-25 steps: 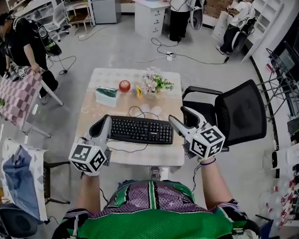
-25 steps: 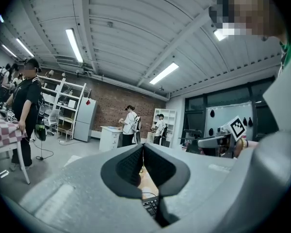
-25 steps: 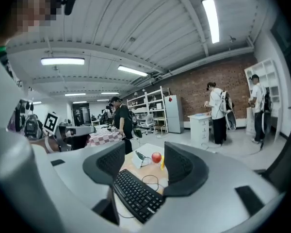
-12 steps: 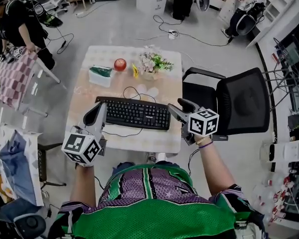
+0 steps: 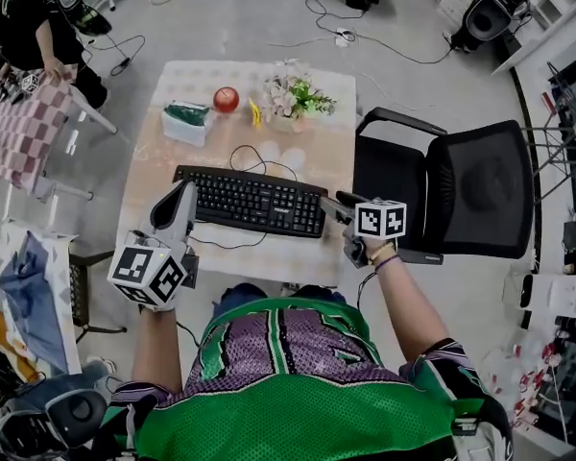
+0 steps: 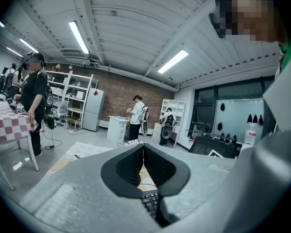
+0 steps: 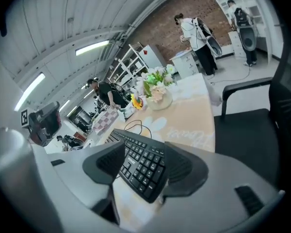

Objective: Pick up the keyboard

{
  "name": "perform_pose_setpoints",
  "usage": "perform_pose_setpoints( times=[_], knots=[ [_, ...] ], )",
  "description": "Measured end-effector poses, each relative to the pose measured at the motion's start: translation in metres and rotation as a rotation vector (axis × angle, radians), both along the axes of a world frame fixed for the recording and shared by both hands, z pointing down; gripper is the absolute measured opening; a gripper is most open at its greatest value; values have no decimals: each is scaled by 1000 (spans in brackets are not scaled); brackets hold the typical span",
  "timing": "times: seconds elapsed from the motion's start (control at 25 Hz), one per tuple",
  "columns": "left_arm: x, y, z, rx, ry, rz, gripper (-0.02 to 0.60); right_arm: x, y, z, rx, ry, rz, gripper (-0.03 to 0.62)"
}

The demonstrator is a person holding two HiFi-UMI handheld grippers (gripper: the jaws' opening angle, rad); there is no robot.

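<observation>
While left tongs (image 5: 184, 192) point forward, pressed together, right tongs (image 5: 329, 203) tilt down, spread astride keyboard (image 5: 250, 202) end, seemingly loose

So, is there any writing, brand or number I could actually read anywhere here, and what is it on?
Nothing here reads clearly.
Black computer keyboard: a small pale brand mark among the keys, too small to read.
Pale patterned tablecloth: faint pink lettering, too blurred to read.
Green and white box: any print is too small to read.
White marker cubes: black square patterns only, no words or numbers.
</observation>
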State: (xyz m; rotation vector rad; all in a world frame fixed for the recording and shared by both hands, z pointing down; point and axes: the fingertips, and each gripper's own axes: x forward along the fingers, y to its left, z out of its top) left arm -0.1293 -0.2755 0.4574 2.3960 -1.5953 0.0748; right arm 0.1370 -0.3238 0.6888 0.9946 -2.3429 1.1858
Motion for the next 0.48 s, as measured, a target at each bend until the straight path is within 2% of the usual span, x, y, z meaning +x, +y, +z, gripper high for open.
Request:
perform_pose_setpoints(
  times=[0.48],
  knots=[
    [19,-3,14,-38,-23,-53,18,0,-5,74,-180,-65,-37,239]
  ],
)
